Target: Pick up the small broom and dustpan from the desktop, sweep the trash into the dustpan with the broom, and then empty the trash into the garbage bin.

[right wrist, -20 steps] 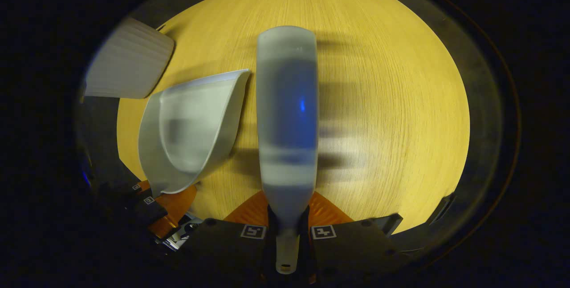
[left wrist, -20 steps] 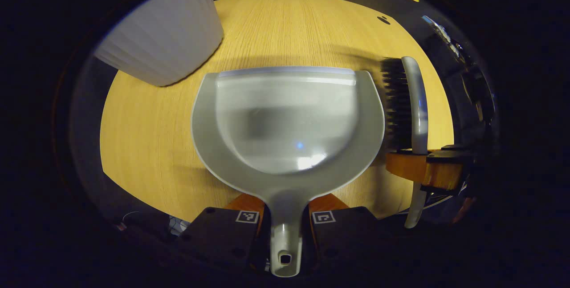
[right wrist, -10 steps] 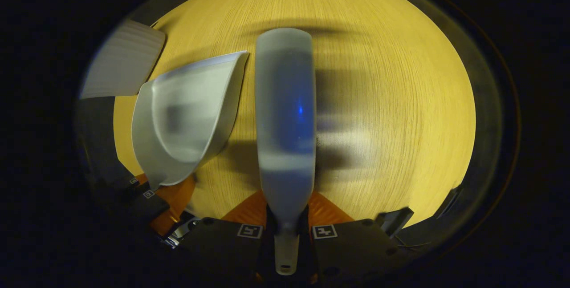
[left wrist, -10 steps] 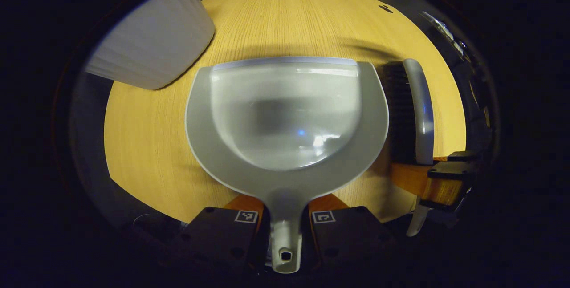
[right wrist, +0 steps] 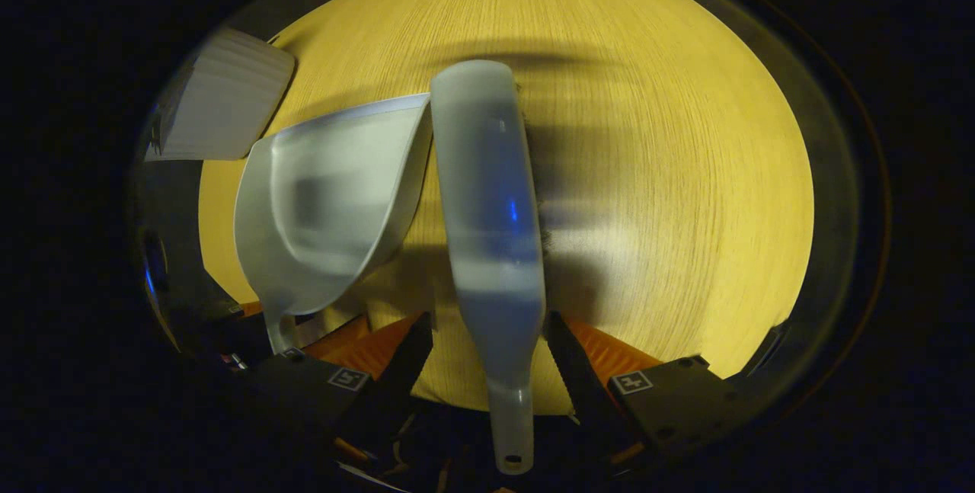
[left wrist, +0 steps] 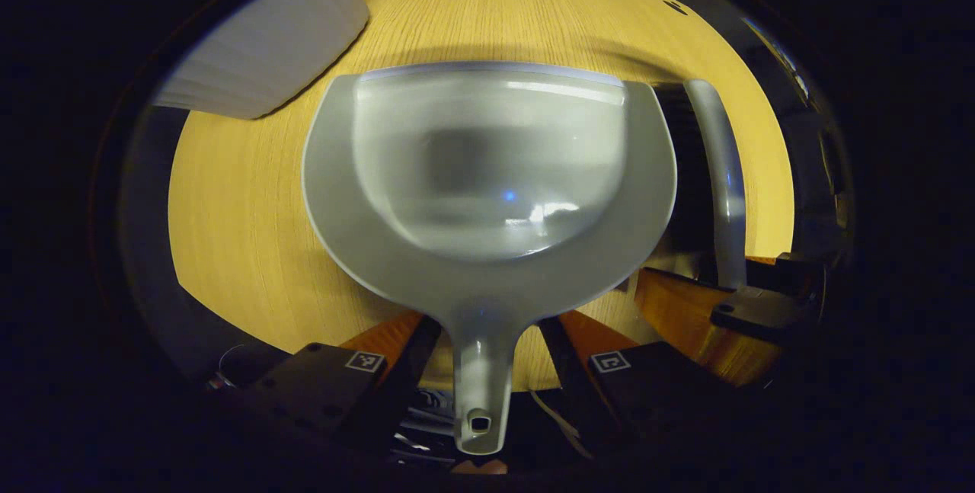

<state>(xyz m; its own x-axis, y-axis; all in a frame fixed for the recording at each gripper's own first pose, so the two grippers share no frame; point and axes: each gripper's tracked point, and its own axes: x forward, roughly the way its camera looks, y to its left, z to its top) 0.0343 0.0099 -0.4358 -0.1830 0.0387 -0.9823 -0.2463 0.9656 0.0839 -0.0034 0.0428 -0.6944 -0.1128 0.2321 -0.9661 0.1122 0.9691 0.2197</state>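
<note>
Both tools lie on the desktop (left wrist: 251,249), side by side: dustpan (left wrist: 487,173) empty, broom (right wrist: 487,211) touching its right edge. Left gripper (left wrist: 487,360) and right gripper (right wrist: 487,375) fingers spread wide around the handles, gripping nothing. No trash visible; bin (left wrist: 266,43) near. Looks finished.

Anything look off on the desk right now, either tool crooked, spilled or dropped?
Nothing spilled or damaged. The dustpan and broom lie side by side on the wooden desk, each handle between spread fingers of the left gripper and right gripper, neither gripped. The broom sits slightly askew.
</note>
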